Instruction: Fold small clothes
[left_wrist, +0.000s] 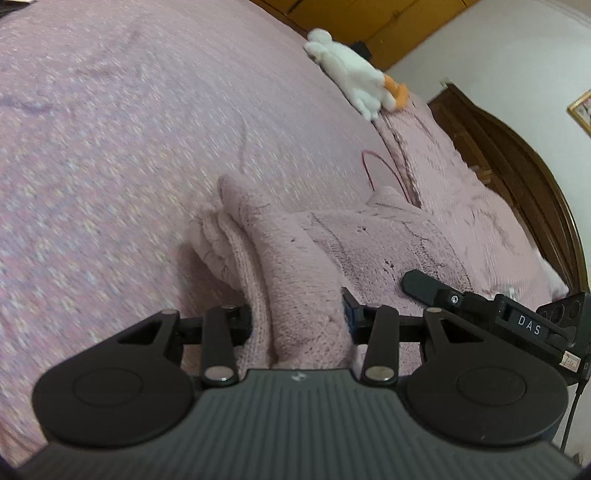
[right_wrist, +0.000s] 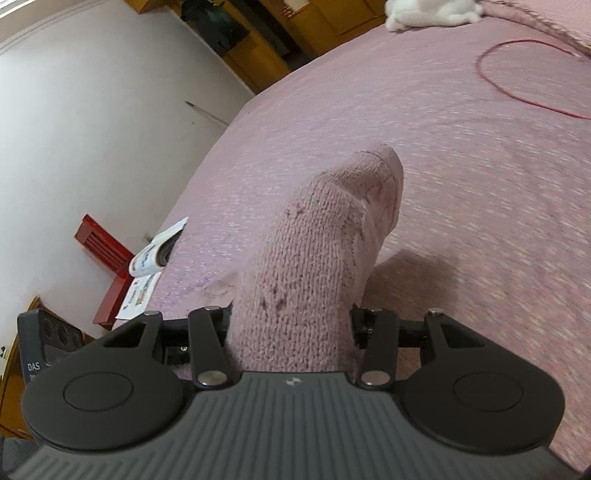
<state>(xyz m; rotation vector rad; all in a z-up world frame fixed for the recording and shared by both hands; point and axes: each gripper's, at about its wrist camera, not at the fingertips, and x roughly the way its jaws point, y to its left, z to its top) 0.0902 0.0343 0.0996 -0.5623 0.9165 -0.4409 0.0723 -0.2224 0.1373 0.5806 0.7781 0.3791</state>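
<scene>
- A pink woven bedspread (left_wrist: 129, 155) covers the bed and fills most of both views; a white plush toy (left_wrist: 351, 77) lies at the upper right, with a thin red cord (right_wrist: 517, 77) nearby.
- A dark wooden headboard (left_wrist: 535, 184) curves down the right edge, below a pale wall (right_wrist: 74, 129).
- The left claw (left_wrist: 299, 321) is clamped on a pink knitted garment (left_wrist: 295, 258), centre frame.
- The right claw (right_wrist: 291, 328) grips the same garment.

Ahead and left of the left jaws the pink bed (left_wrist: 110, 129) lies open. Beyond them, a white plush toy (left_wrist: 347, 74) and a red cord (left_wrist: 384, 166) lie in the way. Right of them, the headboard (left_wrist: 535, 177) blocks passage.
</scene>
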